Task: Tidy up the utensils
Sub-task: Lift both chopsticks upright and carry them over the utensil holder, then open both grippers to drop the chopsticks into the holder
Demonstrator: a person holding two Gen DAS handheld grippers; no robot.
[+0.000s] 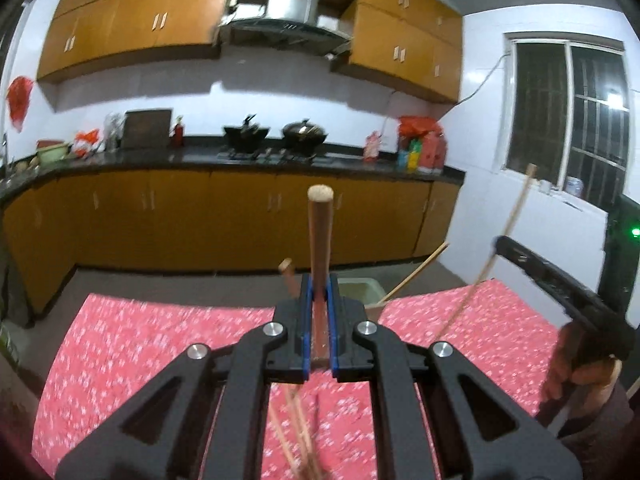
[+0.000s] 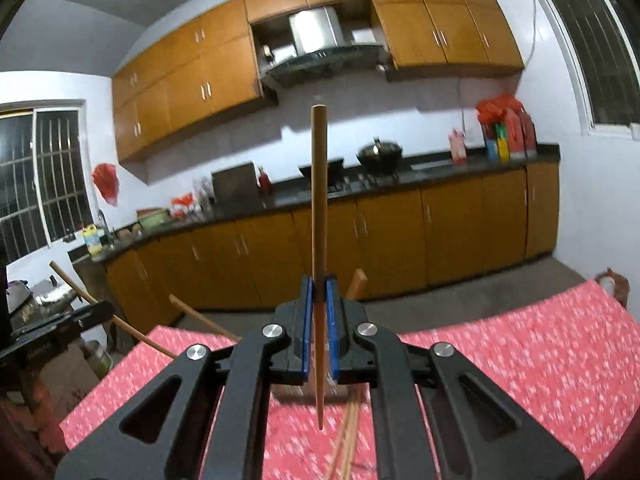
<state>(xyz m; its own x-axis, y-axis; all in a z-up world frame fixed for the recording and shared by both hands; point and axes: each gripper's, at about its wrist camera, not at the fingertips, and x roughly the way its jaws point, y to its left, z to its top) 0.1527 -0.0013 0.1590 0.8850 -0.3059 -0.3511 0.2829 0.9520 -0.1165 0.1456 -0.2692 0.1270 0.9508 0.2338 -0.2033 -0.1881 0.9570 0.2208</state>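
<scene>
Chopsticks: left gripper (image 1: 319, 300) and right gripper (image 2: 319, 300) fingers each clamped on one (image 1: 319, 240); keep them upright, raise evenly.

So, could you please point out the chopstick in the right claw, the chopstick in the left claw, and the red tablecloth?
Light chopstick (image 2: 319, 200): right wrist view, mid-shaft above the claw.
Dark chopstick (image 1: 319, 236): left wrist view, upper shaft.
Red tablecloth (image 1: 160, 332): left wrist view, bare patch.

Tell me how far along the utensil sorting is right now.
Nothing looks put away yet. In hand: the left gripper is shut on a reddish chopstick, and the right gripper is shut on a lighter chopstick, both above the red tablecloth. Left: loose chopsticks below still need gathering.
</scene>
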